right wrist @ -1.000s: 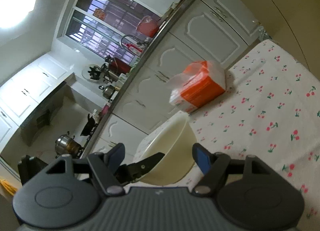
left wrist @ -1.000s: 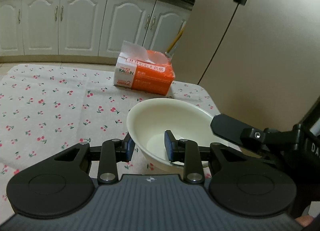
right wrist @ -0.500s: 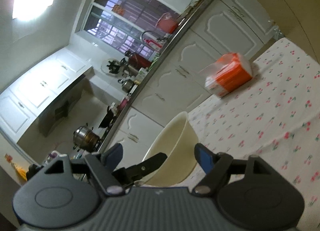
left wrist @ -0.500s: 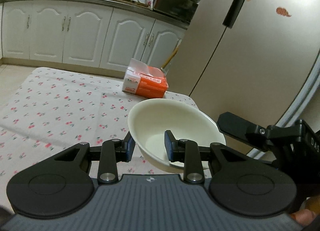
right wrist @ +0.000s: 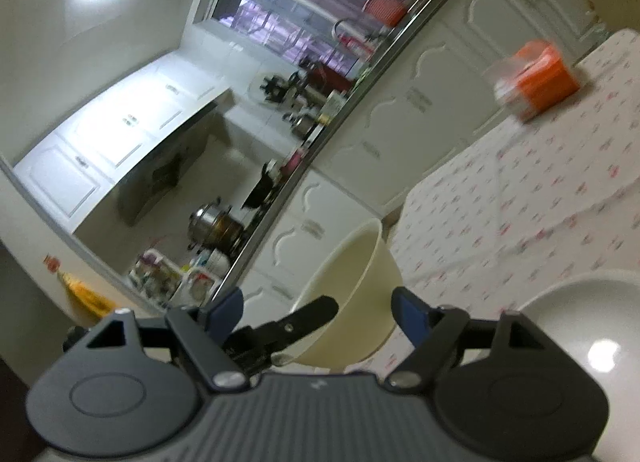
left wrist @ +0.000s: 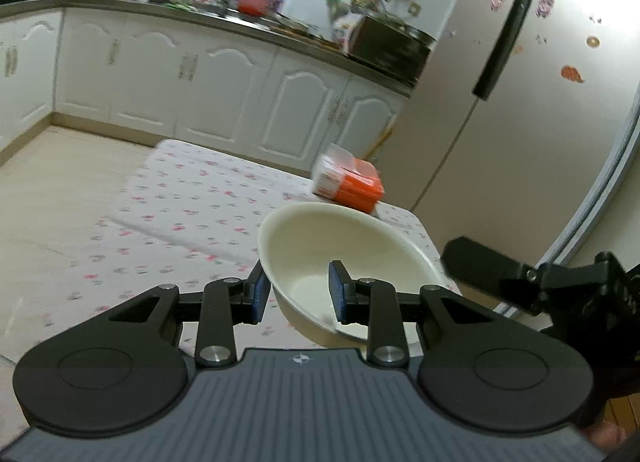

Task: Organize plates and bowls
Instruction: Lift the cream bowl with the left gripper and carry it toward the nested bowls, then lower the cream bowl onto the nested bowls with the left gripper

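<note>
- The cream bowl (left wrist: pixel 352 258) was held by the left gripper (left wrist: pixel 298 296) at its near rim, one finger (left wrist: pixel 256 294) outside the wall and the other inside; the fingers were set narrow, pinching the rim.
- The bowl was carried clear of the table (left wrist: pixel 192 214), above its near right corner, over the cherry-print cloth.
- In the right wrist view the same bowl (right wrist: pixel 352 294) was seen tilted on edge, with the left gripper's finger (right wrist: pixel 308 314) at its rim.
- The right gripper (right wrist: pixel 318 312) was empty; its fingers were opening wide, and the bowl lay beyond them, untouched by either pad.
- A second, white dish (right wrist: pixel 592 326) was seen at the lower right edge, just beside the right gripper.
- An orange tissue box (left wrist: pixel 348 182) stood at the table's far corner, near the refrigerator (left wrist: pixel 540 122).
</note>
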A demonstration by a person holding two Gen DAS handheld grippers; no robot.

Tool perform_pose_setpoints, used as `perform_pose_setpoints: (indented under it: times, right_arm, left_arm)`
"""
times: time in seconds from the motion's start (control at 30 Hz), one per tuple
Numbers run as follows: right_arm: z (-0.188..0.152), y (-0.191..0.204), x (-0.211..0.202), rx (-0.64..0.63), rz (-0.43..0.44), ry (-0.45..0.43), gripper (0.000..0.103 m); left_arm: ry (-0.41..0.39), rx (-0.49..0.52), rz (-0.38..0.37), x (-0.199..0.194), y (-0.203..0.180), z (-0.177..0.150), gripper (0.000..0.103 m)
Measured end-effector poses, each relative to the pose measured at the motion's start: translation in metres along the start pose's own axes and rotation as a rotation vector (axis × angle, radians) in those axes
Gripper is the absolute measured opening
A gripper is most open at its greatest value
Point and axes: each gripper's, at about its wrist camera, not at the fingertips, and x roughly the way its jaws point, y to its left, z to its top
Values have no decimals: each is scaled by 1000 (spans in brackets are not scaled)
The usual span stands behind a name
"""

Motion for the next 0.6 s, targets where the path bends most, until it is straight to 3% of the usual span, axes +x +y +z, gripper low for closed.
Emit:
perform_pose_setpoints:
  times: [0.27,0.6]
  right_arm:
    - [-39,19,35,20,48,101,84]
    - [-67,14,58,34,1,178,84]
  left_arm:
    - [-5,-61,84,-26,41,-15,32]
    - [33,-99,131,-10,65,-24,32]
